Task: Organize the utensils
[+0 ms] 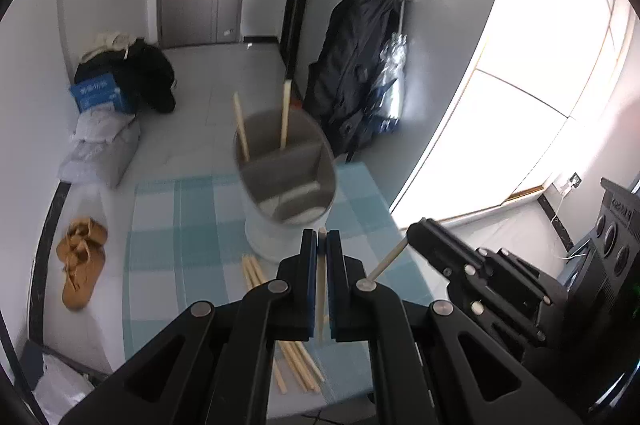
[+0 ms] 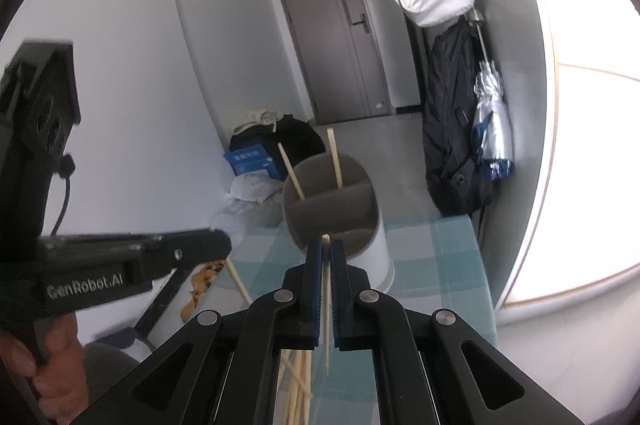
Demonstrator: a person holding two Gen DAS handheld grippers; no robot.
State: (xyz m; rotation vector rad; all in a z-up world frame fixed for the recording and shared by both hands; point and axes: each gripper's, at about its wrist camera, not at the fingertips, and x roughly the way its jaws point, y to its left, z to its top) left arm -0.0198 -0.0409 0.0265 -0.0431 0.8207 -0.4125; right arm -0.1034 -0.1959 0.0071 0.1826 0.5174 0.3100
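Observation:
A white utensil holder (image 1: 267,237) with a grey divided inside stands on the checked tablecloth (image 1: 176,225), and two wooden chopsticks (image 1: 285,113) lean in its far compartment. My left gripper (image 1: 321,235) is shut on one chopstick (image 1: 321,289) just in front of the holder's rim. The right gripper (image 1: 416,231) comes in from the right, a chopstick (image 1: 387,261) sticking out of it. In the right wrist view my right gripper (image 2: 326,243) is shut on a chopstick (image 2: 327,305) before the holder (image 2: 376,249). The left gripper (image 2: 224,245) sits at left, a chopstick (image 2: 238,281) hanging from it.
Several loose chopsticks (image 1: 298,365) lie on the cloth below the grippers. Sandals (image 1: 82,261), bags (image 1: 120,81) and a blue box (image 1: 98,97) sit on the floor at left. A dark coat (image 2: 452,129) and a folded umbrella (image 2: 494,129) hang at right. A hand (image 2: 52,377) holds the left gripper.

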